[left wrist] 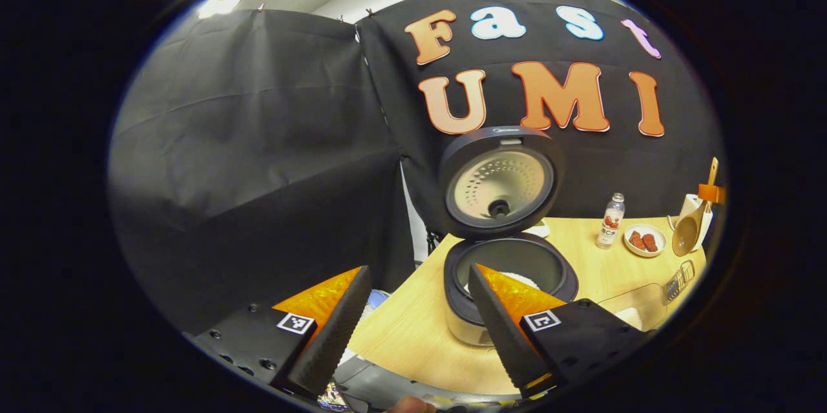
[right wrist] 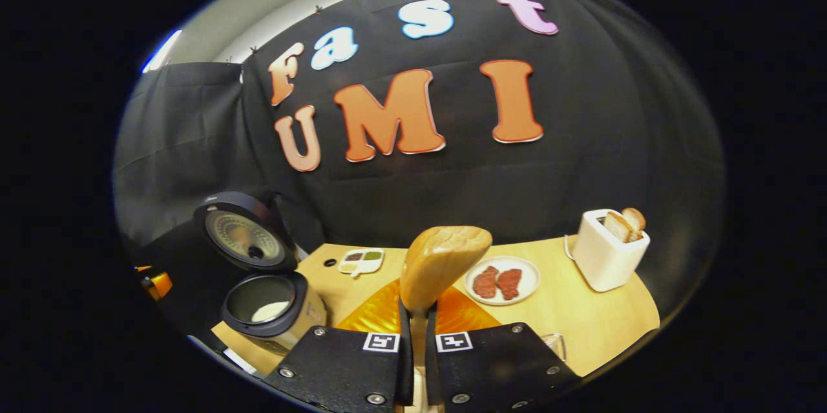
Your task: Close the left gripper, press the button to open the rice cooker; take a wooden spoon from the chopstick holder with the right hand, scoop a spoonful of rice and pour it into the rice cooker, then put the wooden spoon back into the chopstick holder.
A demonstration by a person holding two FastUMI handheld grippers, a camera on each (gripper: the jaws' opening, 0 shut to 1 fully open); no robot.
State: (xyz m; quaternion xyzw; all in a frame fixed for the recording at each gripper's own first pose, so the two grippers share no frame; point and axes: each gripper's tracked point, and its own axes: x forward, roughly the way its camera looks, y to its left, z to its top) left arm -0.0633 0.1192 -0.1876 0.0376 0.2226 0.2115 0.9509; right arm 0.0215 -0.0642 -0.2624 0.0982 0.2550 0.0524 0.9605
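gripped pale wooden spoon between closed right gripper, left gripper spread open; best kept level toward open black-rimmed rice cooker.

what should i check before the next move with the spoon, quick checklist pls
1. Rice cooker lid open: ok, it stands up behind the pot.
2. Right gripper shut on the wooden spoon: ok, both fingers press its handle and the bowl points up.
3. Rice in the spoon: cannot tell, the right gripper view shows only the back of the bowl.
4. White rice already in the pot: ok, it shows in both views.
5. Left gripper out of the way: not ok, it is open and hangs just in front of the cooker's mouth.
6. Plate with meat beside the spoon's path: ok, it lies flat on the table.
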